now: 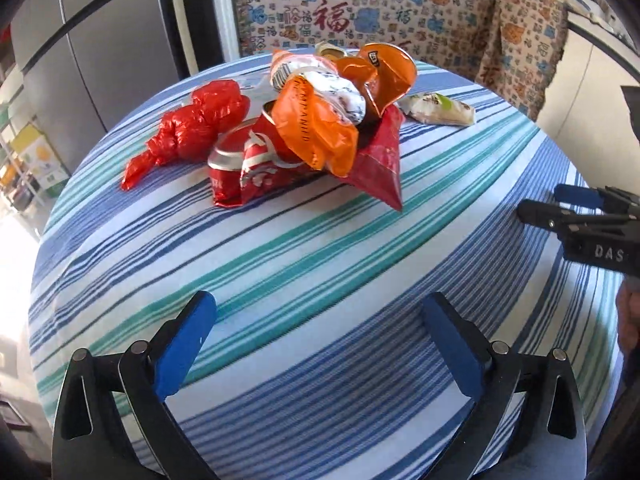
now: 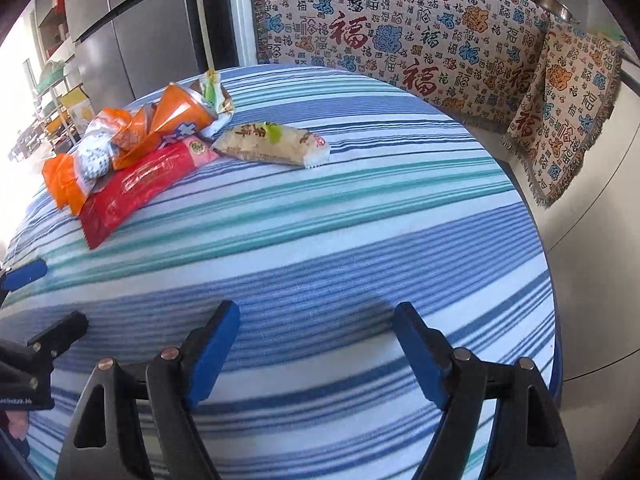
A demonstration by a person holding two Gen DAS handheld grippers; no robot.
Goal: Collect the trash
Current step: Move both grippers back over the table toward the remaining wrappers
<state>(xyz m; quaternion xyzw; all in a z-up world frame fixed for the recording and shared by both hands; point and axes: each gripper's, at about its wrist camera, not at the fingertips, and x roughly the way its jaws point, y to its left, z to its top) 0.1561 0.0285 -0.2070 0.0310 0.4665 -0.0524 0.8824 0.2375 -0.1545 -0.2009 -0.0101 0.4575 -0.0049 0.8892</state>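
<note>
Left gripper [image 1: 318,344]: fingers spread apart, empty, above the striped tablecloth [image 1: 320,248].
Right gripper [image 2: 316,350]: fingers apart, holding nothing.
Trash pile [image 1: 304,132]: mid-table, well beyond both grippers.
Red plastic bag [image 1: 188,128]: left of the pile.
Pale wrapper [image 2: 272,142]: just right of it.

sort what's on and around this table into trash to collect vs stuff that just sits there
Trash: red plastic bag, crushed can, orange wrapper, red wrapper, pale snack packet.

Not trash: striped tablecloth, patterned blanket, fridge.
</note>
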